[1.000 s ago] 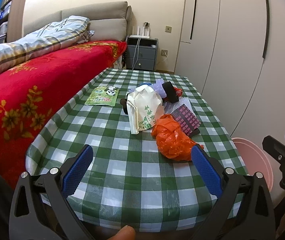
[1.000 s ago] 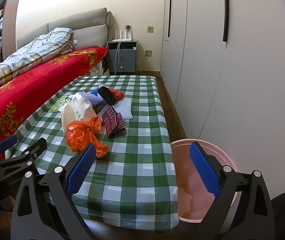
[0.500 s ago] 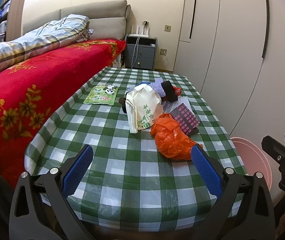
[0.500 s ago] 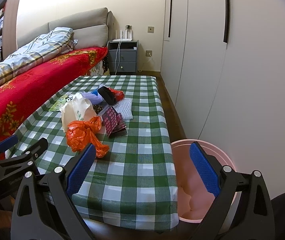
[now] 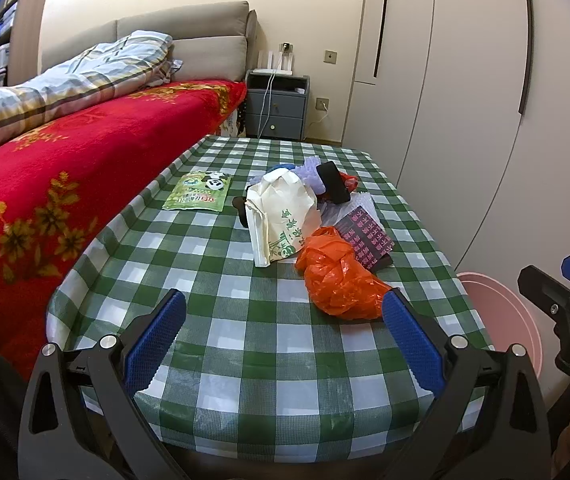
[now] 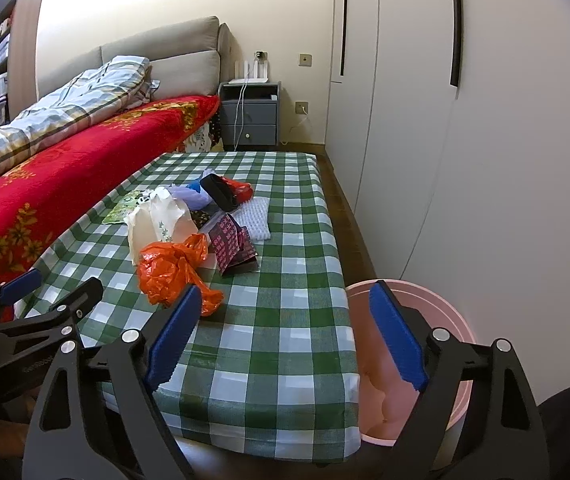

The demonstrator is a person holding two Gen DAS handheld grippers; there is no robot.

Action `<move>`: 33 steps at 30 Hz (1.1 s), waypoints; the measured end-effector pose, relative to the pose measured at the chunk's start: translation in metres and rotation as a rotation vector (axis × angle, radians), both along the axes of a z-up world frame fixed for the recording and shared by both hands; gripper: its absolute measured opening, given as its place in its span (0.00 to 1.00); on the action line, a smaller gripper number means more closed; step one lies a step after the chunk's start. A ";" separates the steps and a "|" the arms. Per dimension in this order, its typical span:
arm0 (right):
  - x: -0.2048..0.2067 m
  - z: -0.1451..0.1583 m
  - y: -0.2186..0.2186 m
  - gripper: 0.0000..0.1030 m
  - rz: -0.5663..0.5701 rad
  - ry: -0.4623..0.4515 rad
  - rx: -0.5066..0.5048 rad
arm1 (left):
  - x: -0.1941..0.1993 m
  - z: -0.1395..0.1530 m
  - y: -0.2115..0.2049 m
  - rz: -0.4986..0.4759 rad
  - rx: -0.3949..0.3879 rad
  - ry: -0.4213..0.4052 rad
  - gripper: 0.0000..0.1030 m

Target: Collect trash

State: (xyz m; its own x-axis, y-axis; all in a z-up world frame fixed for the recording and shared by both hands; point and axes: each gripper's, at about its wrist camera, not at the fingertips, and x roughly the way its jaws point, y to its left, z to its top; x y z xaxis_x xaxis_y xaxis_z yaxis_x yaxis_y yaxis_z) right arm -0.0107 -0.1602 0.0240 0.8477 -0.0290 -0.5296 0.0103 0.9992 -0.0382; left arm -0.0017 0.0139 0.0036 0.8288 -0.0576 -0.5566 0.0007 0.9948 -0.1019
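Trash lies in a heap on the green checked table (image 5: 245,336): a crumpled orange plastic bag (image 5: 337,276) nearest me, a cream paper bag (image 5: 281,216), a dark patterned packet (image 5: 367,236), a black item (image 5: 333,186) and a green panda packet (image 5: 201,192). A pink bin (image 6: 449,320) stands on the floor right of the table. My left gripper (image 5: 283,340) is open and empty over the table's near end. My right gripper (image 6: 285,336) is open and empty, its right finger over the bin. The orange bag (image 6: 173,268) lies just beyond its left finger.
A bed with a red blanket (image 5: 65,168) runs along the table's left side. White wardrobe doors (image 6: 425,120) line the right wall. A grey nightstand (image 5: 277,110) stands at the far end. A strip of wooden floor (image 6: 349,216) runs between table and wardrobe.
Both grippers have drifted slightly forward toward the table. Both stay open and nothing on the table has moved.
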 end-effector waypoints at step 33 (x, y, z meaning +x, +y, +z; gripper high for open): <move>0.068 -0.017 -0.003 0.35 0.057 0.055 0.217 | 0.035 0.004 0.027 0.056 -0.110 0.014 0.55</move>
State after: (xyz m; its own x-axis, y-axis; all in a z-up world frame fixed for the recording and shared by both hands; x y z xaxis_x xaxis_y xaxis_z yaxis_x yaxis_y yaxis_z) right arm 0.0570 -0.1634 0.0066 0.8144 0.1380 -0.5637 -0.0428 0.9829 0.1789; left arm 0.0337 0.0405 0.0080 0.8245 -0.0735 -0.5610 -0.0563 0.9760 -0.2105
